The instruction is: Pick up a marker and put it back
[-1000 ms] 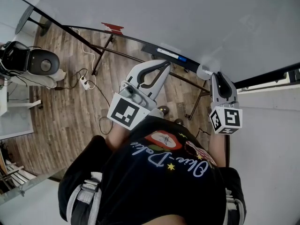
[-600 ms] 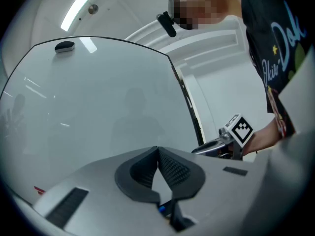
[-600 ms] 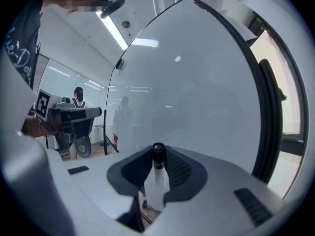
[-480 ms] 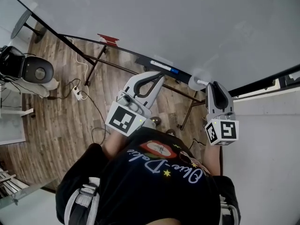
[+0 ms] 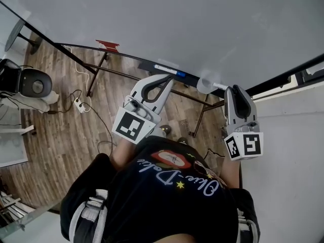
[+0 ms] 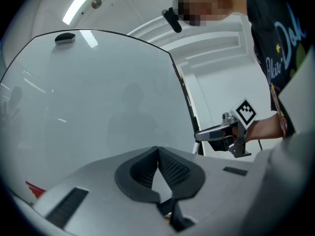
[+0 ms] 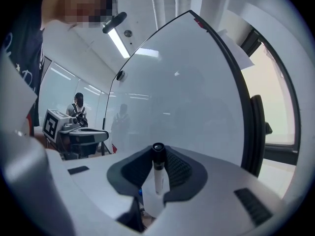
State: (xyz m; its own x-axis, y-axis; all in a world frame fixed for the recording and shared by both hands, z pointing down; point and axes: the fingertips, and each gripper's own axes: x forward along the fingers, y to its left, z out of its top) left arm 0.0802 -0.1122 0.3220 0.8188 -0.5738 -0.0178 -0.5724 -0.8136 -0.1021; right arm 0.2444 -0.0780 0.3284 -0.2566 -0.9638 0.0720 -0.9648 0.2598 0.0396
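A marker (image 7: 158,178) with a white body and a black cap stands upright between the pads of my right gripper (image 7: 158,154), which is shut on it. In the head view the right gripper (image 5: 234,90) points at the lower edge of the whiteboard (image 5: 192,24), and the marker (image 5: 217,87) pokes out ahead of it. My left gripper (image 5: 169,78) points at the board too, to the left. Its jaws (image 6: 158,151) meet at the tips with nothing between them.
A dark tray (image 5: 152,66) runs along the board's lower edge, with a white and blue pen (image 5: 169,70) on it and a red item (image 5: 107,45) further left. Below are the board's metal legs, a wooden floor with cables, and an office chair (image 5: 30,82) at the left.
The head view has shifted a little. Both grippers keep their pose by the board's lower edge, and the right one still holds the marker.
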